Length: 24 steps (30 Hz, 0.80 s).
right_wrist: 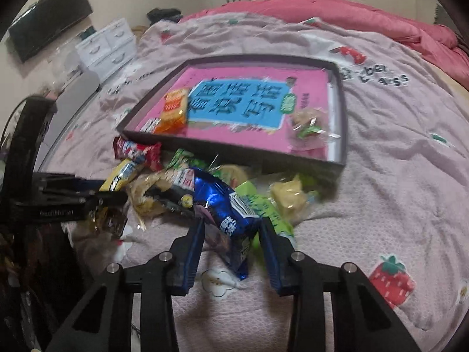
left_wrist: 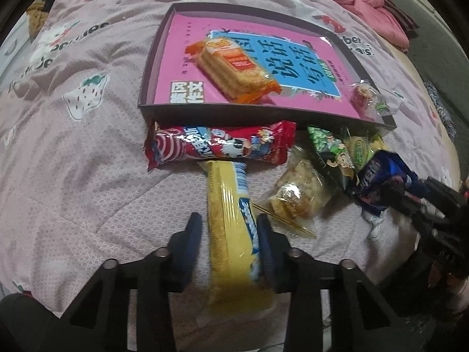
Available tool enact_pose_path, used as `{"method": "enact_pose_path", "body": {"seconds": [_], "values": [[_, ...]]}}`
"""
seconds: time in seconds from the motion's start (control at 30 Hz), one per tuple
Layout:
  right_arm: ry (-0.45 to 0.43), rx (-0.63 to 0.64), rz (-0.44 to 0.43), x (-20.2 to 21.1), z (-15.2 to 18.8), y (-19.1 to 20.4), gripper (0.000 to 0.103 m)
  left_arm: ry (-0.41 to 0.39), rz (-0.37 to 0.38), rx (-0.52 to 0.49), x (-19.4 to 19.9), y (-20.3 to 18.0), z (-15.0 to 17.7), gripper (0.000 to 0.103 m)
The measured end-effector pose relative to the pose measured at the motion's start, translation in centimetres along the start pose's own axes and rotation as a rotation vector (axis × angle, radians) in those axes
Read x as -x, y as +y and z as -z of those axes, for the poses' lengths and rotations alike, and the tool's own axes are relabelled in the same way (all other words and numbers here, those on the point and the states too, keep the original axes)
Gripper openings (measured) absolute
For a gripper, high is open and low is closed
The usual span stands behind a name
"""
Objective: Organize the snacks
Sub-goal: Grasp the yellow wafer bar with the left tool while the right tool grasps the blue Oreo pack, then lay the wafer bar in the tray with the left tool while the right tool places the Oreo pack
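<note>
While the left tool point(left_wrist: 230, 228) pinches a long yellow wafer pack point(left_wrist: 233, 234), the right tool point(right_wrist: 231, 234) (spread) straddles a crinkled blue packet point(right_wrist: 225, 205).

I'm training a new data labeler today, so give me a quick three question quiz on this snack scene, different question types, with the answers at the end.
1. True or false: the orange wafer pack lies inside the tray.
2. Multiple choice: what sits between the left claw's fingers? A) the red snack bag B) the yellow biscuit pack C) the clear pastry wrapper
3. Short answer: what colour is the packet between the right claw's fingers?

Key
1. True. It rests on the pink sheet lining the tray.
2. B. The yellow biscuit pack lies lengthwise between the fingers; the red snack bag lies beyond it, against the tray's front wall.
3. Blue: the blue foil packet.
</note>
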State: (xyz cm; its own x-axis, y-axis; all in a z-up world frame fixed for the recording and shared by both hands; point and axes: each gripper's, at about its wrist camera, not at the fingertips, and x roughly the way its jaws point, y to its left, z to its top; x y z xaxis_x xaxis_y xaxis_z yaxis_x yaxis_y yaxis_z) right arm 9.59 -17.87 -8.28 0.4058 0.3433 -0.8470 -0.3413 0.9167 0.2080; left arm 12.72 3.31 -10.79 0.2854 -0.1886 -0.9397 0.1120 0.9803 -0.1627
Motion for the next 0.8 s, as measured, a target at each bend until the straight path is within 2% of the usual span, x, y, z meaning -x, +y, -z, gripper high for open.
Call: {"method": "enact_pose_path", "body": {"seconds": [0.17,0.37,0.53,0.67,0.8], "values": [[0.045,0.109,0.008,-2.1,-0.1,1.8,0.039,0.006,0.005,0.001,-0.3,0.1,-0.1,0.035],[0.058,0.152,0.001,-2.8,-0.1,2.5,0.035,0.021,-0.002,-0.012,-0.8,-0.3,-0.2,0.027],[0.033,0.095,-0.049,-2.0,-0.2,1.7,0.027,0.018,-0.001,-0.007,-1.0,-0.4,-0.3,0.017],[-0.004,0.027,-0.094,-0.7,-0.4,0.6,0.026,0.014,0.032,0.016,-0.5,0.1,-0.1,0.016],[-0.047,-0.008,-0.112,0.8,-0.5,0.1,0.026,-0.023,0.052,0.021,1.2,0.0,0.0,0.016]]}}
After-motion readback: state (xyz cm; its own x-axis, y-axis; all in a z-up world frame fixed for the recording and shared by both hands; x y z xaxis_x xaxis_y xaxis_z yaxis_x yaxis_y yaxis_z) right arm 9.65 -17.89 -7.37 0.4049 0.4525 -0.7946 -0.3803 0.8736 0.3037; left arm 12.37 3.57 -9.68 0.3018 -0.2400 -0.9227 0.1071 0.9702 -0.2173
